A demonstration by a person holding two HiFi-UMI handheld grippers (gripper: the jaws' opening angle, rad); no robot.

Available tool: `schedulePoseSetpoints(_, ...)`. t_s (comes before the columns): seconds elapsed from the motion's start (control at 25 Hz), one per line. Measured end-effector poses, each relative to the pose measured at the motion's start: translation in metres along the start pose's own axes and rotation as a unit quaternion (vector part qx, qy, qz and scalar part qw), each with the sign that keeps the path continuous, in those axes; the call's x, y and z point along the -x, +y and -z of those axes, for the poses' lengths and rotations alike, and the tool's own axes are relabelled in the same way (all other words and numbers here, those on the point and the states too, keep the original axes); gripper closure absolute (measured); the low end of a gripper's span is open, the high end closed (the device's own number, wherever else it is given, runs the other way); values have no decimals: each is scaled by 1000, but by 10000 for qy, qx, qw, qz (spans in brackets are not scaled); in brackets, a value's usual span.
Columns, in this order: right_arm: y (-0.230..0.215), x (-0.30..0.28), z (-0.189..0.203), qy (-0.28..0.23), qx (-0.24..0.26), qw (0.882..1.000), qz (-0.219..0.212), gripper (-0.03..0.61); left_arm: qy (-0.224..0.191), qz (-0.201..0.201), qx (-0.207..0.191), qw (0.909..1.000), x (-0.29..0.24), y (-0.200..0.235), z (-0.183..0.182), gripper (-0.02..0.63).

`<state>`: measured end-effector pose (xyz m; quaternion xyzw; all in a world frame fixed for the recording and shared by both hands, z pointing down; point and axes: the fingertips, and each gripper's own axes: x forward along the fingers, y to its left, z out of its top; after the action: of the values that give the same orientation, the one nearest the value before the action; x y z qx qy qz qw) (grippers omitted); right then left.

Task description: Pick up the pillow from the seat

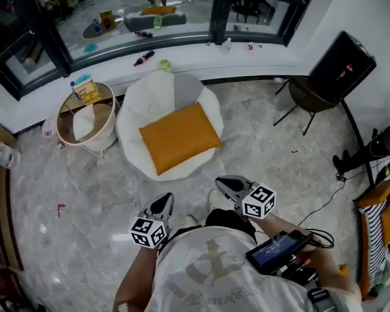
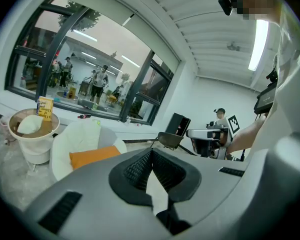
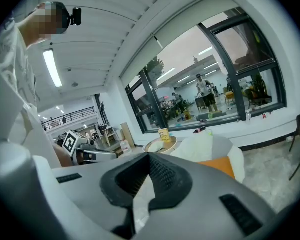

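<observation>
An orange pillow [image 1: 180,137] lies flat on a white round seat [image 1: 136,103] in the middle of the head view. Both grippers hover over the floor on the near side of the seat, apart from it. The left gripper [image 1: 161,203] and the right gripper [image 1: 229,186] point toward the pillow, each shut with nothing between the jaws. In the left gripper view the pillow [image 2: 92,156] shows beyond the shut tips of the left gripper [image 2: 151,151]. The right gripper view has the pillow [image 3: 217,166] to the right of the right gripper's closed tips [image 3: 149,156].
A round side table [image 1: 86,119] with a yellow box stands left of the seat. A dark folding chair [image 1: 309,96] and a black panel [image 1: 341,64] stand at the right. Bottles lie on the window ledge [image 1: 182,57]. A cable [image 1: 325,203] runs over the marble floor.
</observation>
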<state>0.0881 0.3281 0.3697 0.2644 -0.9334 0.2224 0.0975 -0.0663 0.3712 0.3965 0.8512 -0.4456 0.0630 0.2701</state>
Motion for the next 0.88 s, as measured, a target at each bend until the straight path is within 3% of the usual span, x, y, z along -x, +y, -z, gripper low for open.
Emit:
schedulePoseSetpoints(0.16, -12, 1, -7, -37, -2, 10000, -14, 565, 68, -94, 19, 9999, -10, 3, -5, 603)
schedulePoseSetpoints(0.52, -53, -2, -14, -297, -615, 9977, -21, 565, 206, -364, 80, 9991, -50, 7, -20, 603)
schedulePoseSetpoints(0.88, -113, -9, -20, -53, -594, 9981, -172, 565, 207, -603, -7, 9980, -112, 2, -48, 603)
